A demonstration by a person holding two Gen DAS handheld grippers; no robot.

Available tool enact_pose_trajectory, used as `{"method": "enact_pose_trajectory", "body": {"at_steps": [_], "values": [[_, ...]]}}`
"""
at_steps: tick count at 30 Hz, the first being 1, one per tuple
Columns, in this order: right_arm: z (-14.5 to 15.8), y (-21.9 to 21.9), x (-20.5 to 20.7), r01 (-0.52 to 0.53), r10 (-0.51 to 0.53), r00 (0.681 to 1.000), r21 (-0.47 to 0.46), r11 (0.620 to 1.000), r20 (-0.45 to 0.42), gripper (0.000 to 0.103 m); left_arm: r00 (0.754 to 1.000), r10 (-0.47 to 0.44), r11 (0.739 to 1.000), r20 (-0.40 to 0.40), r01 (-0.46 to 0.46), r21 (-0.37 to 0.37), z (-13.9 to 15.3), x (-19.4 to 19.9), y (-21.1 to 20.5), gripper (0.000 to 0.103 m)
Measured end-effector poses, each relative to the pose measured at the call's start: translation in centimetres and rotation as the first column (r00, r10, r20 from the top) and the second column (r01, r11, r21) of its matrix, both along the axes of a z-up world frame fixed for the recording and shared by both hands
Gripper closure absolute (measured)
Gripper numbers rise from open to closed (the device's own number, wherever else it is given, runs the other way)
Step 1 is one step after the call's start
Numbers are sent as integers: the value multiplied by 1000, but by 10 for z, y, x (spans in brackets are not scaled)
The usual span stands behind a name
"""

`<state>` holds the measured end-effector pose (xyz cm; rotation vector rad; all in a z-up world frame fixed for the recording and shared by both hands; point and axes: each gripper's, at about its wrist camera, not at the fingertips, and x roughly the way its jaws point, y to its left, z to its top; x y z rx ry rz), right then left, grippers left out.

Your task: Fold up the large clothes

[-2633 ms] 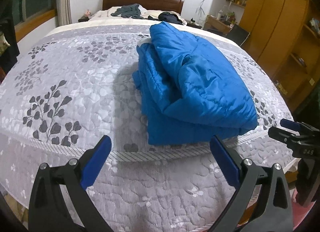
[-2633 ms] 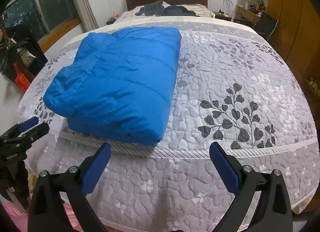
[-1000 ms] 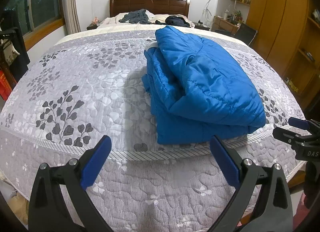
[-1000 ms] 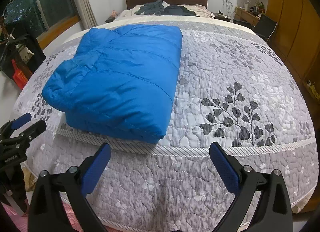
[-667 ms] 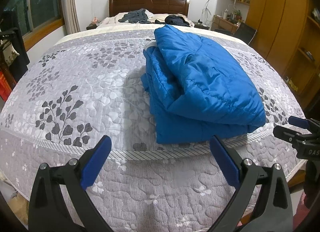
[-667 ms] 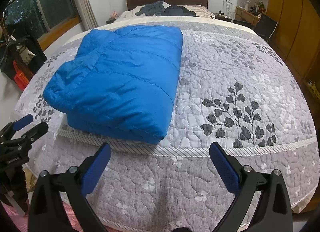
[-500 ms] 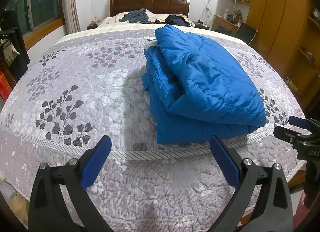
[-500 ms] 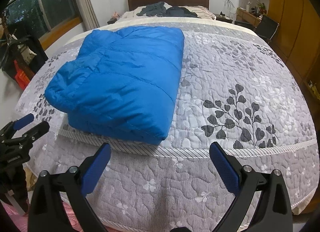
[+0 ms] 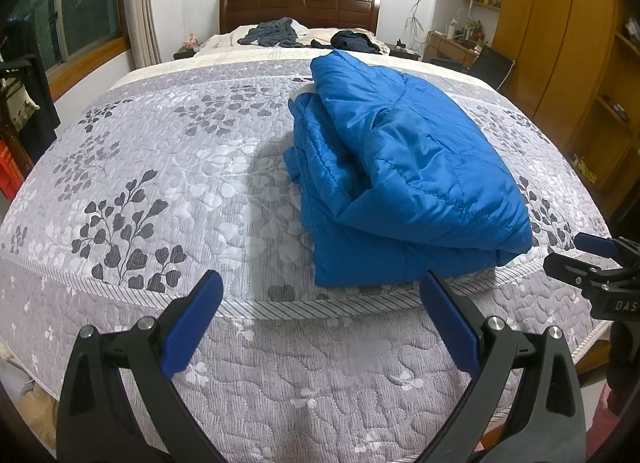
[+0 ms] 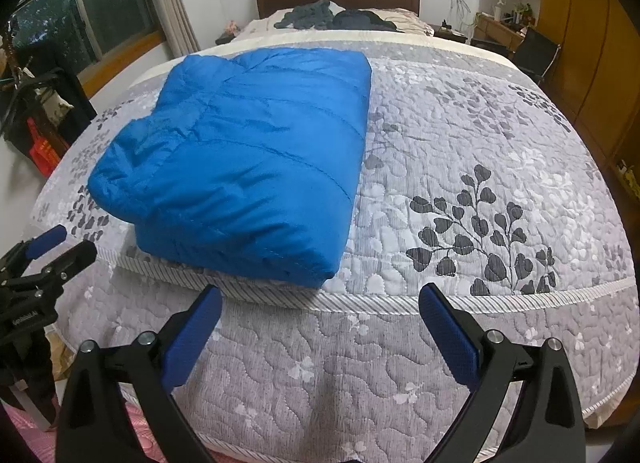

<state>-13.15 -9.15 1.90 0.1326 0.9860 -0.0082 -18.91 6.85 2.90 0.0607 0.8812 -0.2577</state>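
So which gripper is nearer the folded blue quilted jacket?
About level. Left gripper sits off the folded blue quilted jacket's near-left corner, right gripper off its near-right; both open.

Bed point(image 9: 168, 167) covered by grey quilted spread, leaf print in dark and white, striped band along near edge. Folded blue padded jacket point(image 9: 400, 167) lies directly on spread, at 1 o'clock in left wrist view, 11 o'clock in right wrist view point(image 10: 256, 147), its near end touching the striped band. Dark clothes point(image 9: 276, 33) heaped at 12 o'clock by wooden headboard point(image 9: 298, 9).
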Motion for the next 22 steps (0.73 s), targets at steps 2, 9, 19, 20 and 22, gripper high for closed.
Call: {"method": "enact_pose_trajectory", "body": {"at_steps": [2,9,19,20,22], "values": [[0,1,0,-2,2,1000,4,1000,1,4,1000,0,1000,0,0,0,0,0,0,5],[0,1,0,-6,6,1000,12,1000,7,4,1000,-2,1000,-1,2,0,0,0,0,5],[-3,-2,1,-3,3,1000,26,1000,-6,4,1000,-2,1000,-2,2,1,0,0,-1,5],[-3,-2,1,-3,3,1000,23,1000,-6,4,1000,-2,1000,-2,2,0,0,0,-1,5],[-3,-2,1,-4,4,1000,18,1000,-3,4,1000,-2,1000,-2,2,1,0,0,-1,5]]}}
